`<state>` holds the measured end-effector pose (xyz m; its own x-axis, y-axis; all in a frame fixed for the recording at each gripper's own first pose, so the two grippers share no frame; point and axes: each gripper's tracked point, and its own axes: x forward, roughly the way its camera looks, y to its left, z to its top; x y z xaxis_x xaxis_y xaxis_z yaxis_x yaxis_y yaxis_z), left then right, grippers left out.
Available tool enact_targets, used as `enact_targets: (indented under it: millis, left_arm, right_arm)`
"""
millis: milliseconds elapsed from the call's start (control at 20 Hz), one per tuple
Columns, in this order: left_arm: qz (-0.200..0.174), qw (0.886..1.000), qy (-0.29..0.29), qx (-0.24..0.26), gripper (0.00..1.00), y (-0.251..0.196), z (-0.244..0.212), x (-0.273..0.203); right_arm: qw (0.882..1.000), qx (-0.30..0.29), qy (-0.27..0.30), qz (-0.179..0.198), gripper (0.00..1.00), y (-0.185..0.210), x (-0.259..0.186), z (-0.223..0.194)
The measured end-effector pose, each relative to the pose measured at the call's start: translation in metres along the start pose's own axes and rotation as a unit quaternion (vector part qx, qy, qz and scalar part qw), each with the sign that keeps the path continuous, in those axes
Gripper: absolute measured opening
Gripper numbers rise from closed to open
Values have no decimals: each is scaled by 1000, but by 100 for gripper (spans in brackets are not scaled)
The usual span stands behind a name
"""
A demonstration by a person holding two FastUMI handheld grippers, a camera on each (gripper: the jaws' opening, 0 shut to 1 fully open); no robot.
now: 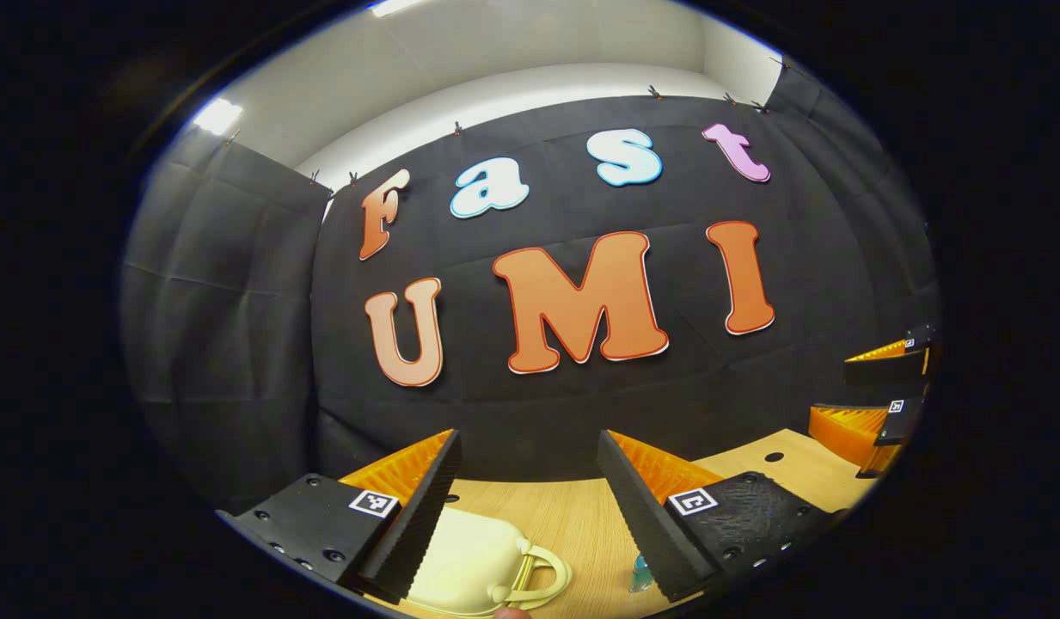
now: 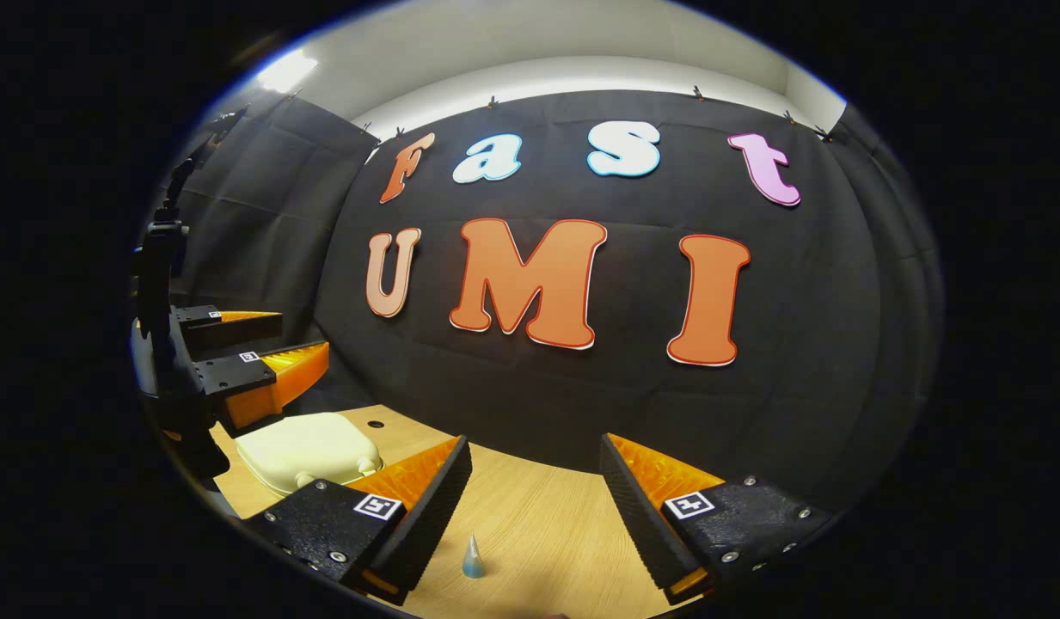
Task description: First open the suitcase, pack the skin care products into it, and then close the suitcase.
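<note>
A small cream suitcase (image 1: 474,563) with a handle lies closed on the wooden table (image 1: 572,516), just below my left gripper (image 1: 530,451), which hangs open above the table with nothing between its fingers. In the right gripper view the same suitcase (image 2: 310,449) lies at the left, under the left gripper (image 2: 276,348). A small blue-tipped skin care bottle (image 2: 473,557) stands on the table between the fingers of my right gripper (image 2: 534,456), which is open and held above it. The bottle's tip (image 1: 640,574) also peeks out beside the left gripper's right finger. The right gripper (image 1: 882,391) appears at the far right.
The black cloth wall (image 2: 581,387) closes off the table's far side, close behind both grippers. A small round hole (image 1: 774,456) sits in the tabletop near the back edge. Bare wood (image 2: 547,533) lies around the bottle.
</note>
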<state>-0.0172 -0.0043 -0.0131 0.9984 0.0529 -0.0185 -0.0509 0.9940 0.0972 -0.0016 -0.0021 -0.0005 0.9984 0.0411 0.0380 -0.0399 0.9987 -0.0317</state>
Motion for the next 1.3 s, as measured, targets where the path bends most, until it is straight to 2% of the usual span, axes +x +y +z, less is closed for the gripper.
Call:
enact_targets:
  millis: [100, 350, 700, 850, 1100, 1300]
  left_arm:
    - [4, 1000, 2, 2, 100, -2, -1, -3]
    - [7, 1000, 11, 12, 98, -8, -9, -6]
    - [-3, 996, 42, 81, 98, 2, -51, 7]
    - [-36, 990, 61, 125, 98, -2, -82, 10]
    - [-100, 972, 87, 194, 98, -6, -137, 18]
    - [-149, 952, 113, 243, 98, -12, -182, 26]
  right_arm:
    - [1000, 1, 3, 0, 95, -2, -3, -6]
    - [1000, 15, 8, 1, 95, -2, -7, -13]
    - [999, 14, 18, -28, 95, -17, -6, -18]
    - [998, 4, 24, -62, 95, -29, -2, -22]
    - [992, 3, 41, -115, 95, -40, 7, -25]
    - [987, -13, 57, -148, 95, -50, 10, -29]
